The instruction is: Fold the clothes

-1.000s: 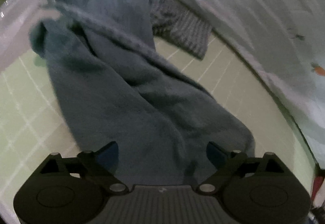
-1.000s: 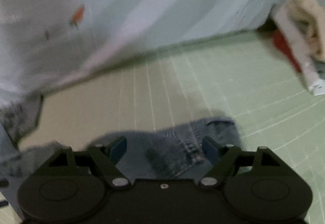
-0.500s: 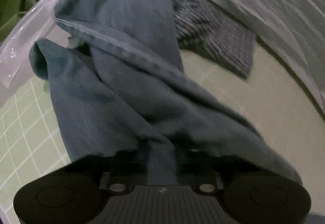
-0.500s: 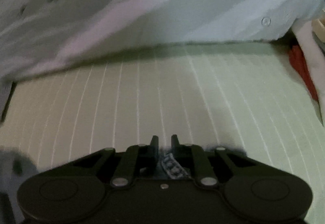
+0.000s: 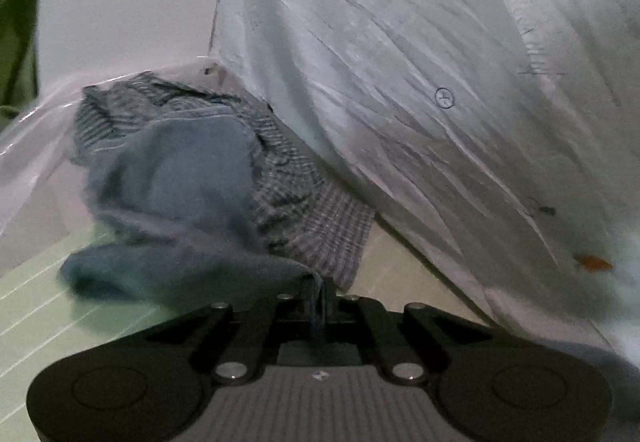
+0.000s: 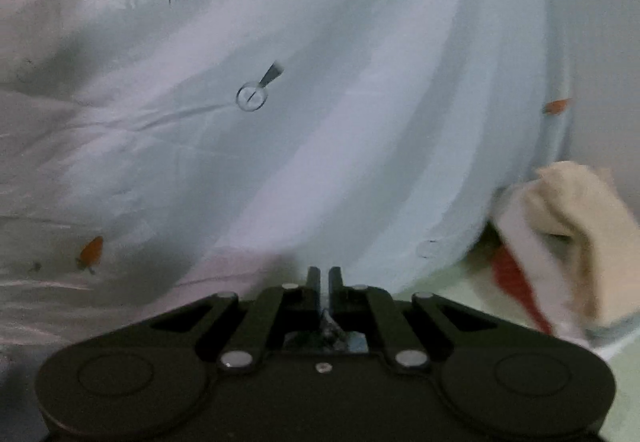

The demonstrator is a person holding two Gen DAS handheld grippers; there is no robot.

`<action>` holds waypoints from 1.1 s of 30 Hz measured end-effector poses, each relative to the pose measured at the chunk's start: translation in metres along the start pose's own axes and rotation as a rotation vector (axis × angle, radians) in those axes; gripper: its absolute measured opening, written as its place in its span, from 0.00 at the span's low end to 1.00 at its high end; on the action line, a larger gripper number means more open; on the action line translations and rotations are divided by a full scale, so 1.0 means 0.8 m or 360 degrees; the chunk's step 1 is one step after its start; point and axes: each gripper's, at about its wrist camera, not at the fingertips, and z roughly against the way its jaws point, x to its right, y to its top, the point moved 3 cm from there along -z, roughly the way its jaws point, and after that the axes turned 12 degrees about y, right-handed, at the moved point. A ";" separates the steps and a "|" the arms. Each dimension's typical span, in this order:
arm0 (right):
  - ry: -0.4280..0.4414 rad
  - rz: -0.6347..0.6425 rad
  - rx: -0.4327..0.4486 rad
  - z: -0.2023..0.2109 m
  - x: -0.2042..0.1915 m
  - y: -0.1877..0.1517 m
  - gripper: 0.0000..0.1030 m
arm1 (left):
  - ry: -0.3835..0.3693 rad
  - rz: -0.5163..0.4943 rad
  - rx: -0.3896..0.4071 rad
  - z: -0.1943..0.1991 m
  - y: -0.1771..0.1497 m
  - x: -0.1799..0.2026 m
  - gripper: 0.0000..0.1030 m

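A blue denim garment [image 5: 172,201] lies bunched on the pale green gridded mat [image 5: 48,306], trailing from a heap at the back left down to my left gripper [image 5: 318,288], which is shut on its edge. My right gripper [image 6: 325,278] is shut too, with a scrap of blue denim [image 6: 332,332] pinched between its jaws; the rest of that fabric is hidden below the gripper. The right gripper points at a white sheet.
A grey striped garment [image 5: 312,217] lies under and beside the denim. A large white sheet with small carrot prints [image 5: 440,101] hangs behind, also filling the right wrist view [image 6: 280,121]. A beige and red cloth pile [image 6: 568,234] sits at the right. Clear plastic [image 5: 32,145] lies at left.
Both grippers went from open over the denim to shut on it. Both then lifted and tilted up, so the views now face the sheet and the denim has bunched up.
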 end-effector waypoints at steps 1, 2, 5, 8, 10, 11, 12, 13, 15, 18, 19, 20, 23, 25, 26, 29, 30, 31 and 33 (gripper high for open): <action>-0.0025 0.0018 -0.0024 0.022 0.006 -0.015 0.04 | 0.0028 -0.0003 -0.0037 0.004 -0.013 -0.016 0.02; -0.0050 0.0024 -0.0071 0.044 0.016 -0.035 0.04 | 0.0073 -0.0015 -0.0078 0.004 -0.028 -0.030 0.02; -0.0107 -0.0077 -0.0364 0.085 0.049 -0.114 0.04 | 0.0222 -0.0001 -0.0269 -0.003 -0.079 -0.080 0.02; -0.0103 -0.0187 -0.0676 0.111 0.071 -0.186 0.03 | 0.0303 0.0096 -0.0488 -0.015 -0.114 -0.116 0.02; -0.0061 -0.0237 -0.0724 0.128 0.073 -0.200 0.04 | 0.0310 0.0126 -0.0526 -0.018 -0.114 -0.125 0.03; -0.0050 -0.0257 -0.0687 0.134 0.074 -0.196 0.12 | 0.0309 0.0121 -0.0505 -0.016 -0.110 -0.123 0.09; -0.0044 -0.0275 -0.0639 0.139 0.074 -0.191 0.19 | 0.0301 0.0105 -0.0481 -0.015 -0.105 -0.120 0.23; -0.0043 -0.0294 -0.0578 0.139 0.076 -0.182 0.37 | 0.0285 0.0081 -0.0454 -0.014 -0.100 -0.116 0.31; -0.0028 -0.0352 -0.0491 0.135 0.083 -0.170 0.55 | 0.0275 0.0019 -0.0442 -0.018 -0.095 -0.106 0.64; 0.0001 -0.0503 -0.0488 0.113 0.096 -0.173 0.68 | 0.0271 -0.0078 -0.0443 -0.026 -0.091 -0.090 0.70; -0.0025 -0.0559 -0.0507 0.105 0.099 -0.178 0.68 | 0.0277 -0.0091 -0.0458 -0.031 -0.091 -0.088 0.70; -0.0046 -0.0600 -0.0522 0.098 0.101 -0.179 0.68 | 0.0286 -0.0078 -0.0483 -0.037 -0.093 -0.090 0.70; -0.0023 -0.0624 -0.0513 0.085 0.089 -0.179 0.70 | 0.0306 -0.0026 -0.0551 -0.048 -0.097 -0.101 0.70; 0.0025 -0.0551 -0.0523 0.074 0.073 -0.176 0.73 | 0.0338 -0.0018 -0.0594 -0.056 -0.101 -0.108 0.70; 0.0045 -0.0531 -0.0528 0.064 0.067 -0.175 0.73 | 0.0357 -0.0019 -0.0612 -0.059 -0.102 -0.111 0.70; 0.0099 -0.0491 -0.0543 0.032 0.049 -0.169 0.73 | 0.0406 -0.0007 -0.0642 -0.068 -0.105 -0.119 0.70; 0.0121 -0.0487 -0.0546 0.019 0.044 -0.167 0.74 | 0.0415 0.0002 -0.0647 -0.070 -0.105 -0.122 0.70; 0.0142 -0.0485 -0.0553 0.004 0.039 -0.166 0.75 | 0.0426 0.0011 -0.0653 -0.073 -0.105 -0.125 0.70; 0.0162 -0.0491 -0.0581 -0.028 0.034 -0.165 0.78 | 0.0448 0.0033 -0.0670 -0.081 -0.104 -0.130 0.70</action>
